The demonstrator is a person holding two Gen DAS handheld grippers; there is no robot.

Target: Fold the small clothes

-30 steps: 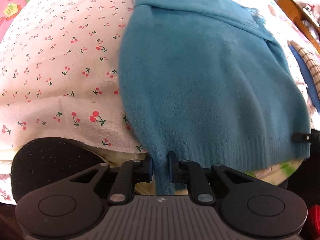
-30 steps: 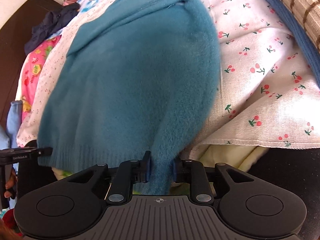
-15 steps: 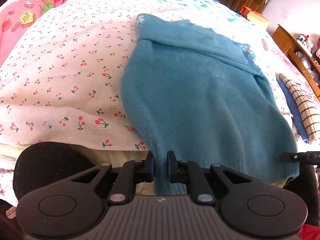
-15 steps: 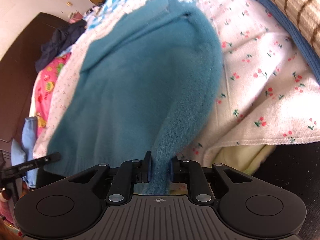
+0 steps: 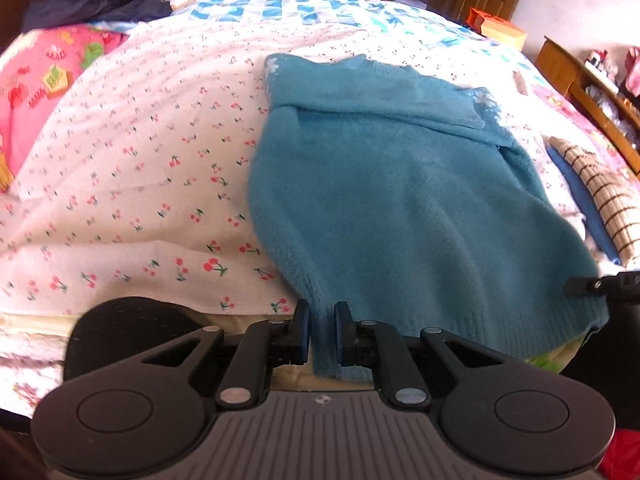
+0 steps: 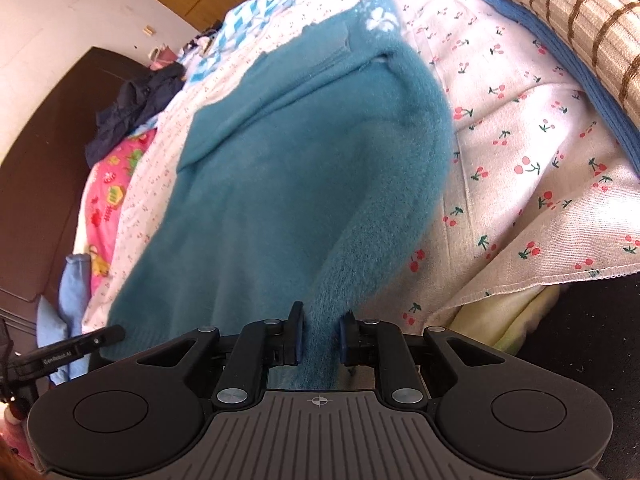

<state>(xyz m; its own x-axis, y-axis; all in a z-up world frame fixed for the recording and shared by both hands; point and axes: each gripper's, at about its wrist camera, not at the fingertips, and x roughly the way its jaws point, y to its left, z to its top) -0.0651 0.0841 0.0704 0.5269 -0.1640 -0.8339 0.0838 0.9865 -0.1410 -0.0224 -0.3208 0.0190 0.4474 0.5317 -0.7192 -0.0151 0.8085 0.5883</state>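
A fuzzy teal sweater (image 5: pixel 400 200) lies on a cherry-print sheet (image 5: pixel 140 184), its sleeves folded across the upper part and its hem toward me. My left gripper (image 5: pixel 321 330) is shut on the hem's left corner. My right gripper (image 6: pixel 322 338) is shut on the hem's right corner; the sweater (image 6: pixel 280 184) stretches away from it. Both corners are lifted at the bed's near edge. The right gripper's tip shows at the right in the left wrist view (image 5: pixel 592 284), and the left one's tip at the left in the right wrist view (image 6: pixel 80 346).
A folded beige striped garment on a blue one (image 5: pixel 600 196) lies right of the sweater. A pink printed blanket (image 5: pixel 36 92) and dark clothes (image 5: pixel 100 0) lie far left. Wooden furniture (image 5: pixel 580 76) stands right of the bed.
Both grippers, still holding the hem corners, have risen and pulled back; the views tilt up so more of the bed and room shows.
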